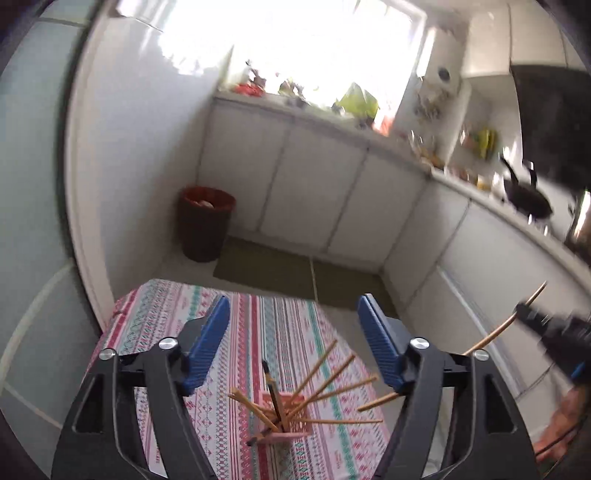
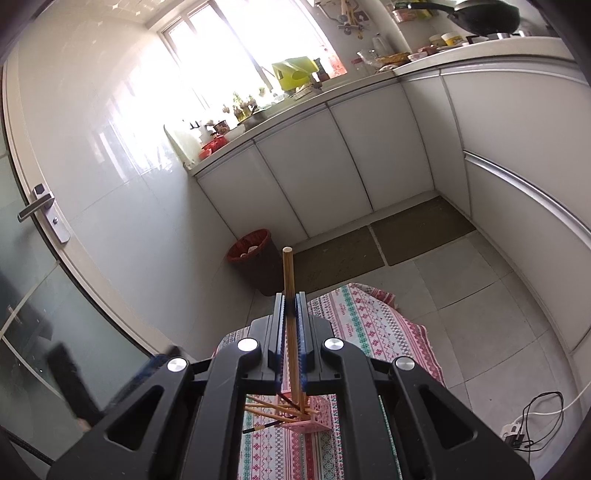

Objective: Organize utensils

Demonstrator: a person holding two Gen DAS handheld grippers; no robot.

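Observation:
A pink lattice holder [image 1: 284, 424] stands on the patterned tablecloth [image 1: 280, 325], with several wooden chopsticks [image 1: 325, 384] fanned out of it. My left gripper [image 1: 293, 299] hangs open above the holder, and nothing is between its blue pads [image 1: 210, 343]. In the right wrist view my right gripper [image 2: 291, 295] is shut on one wooden chopstick [image 2: 287, 266]. That chopstick stands upright, and its lower end reaches into the pink holder [image 2: 308, 421]. At the right edge of the left wrist view, the right gripper [image 1: 528, 314] appears blurred with this chopstick.
A red waste bin [image 2: 251, 247] stands on the floor by the white cabinets [image 2: 332, 166]. The cluttered counter [image 2: 480, 48] carries a black pan [image 2: 484, 16]. A glass door with a handle [image 2: 37, 206] is at left. A power strip with cables [image 2: 517, 435] lies on the floor.

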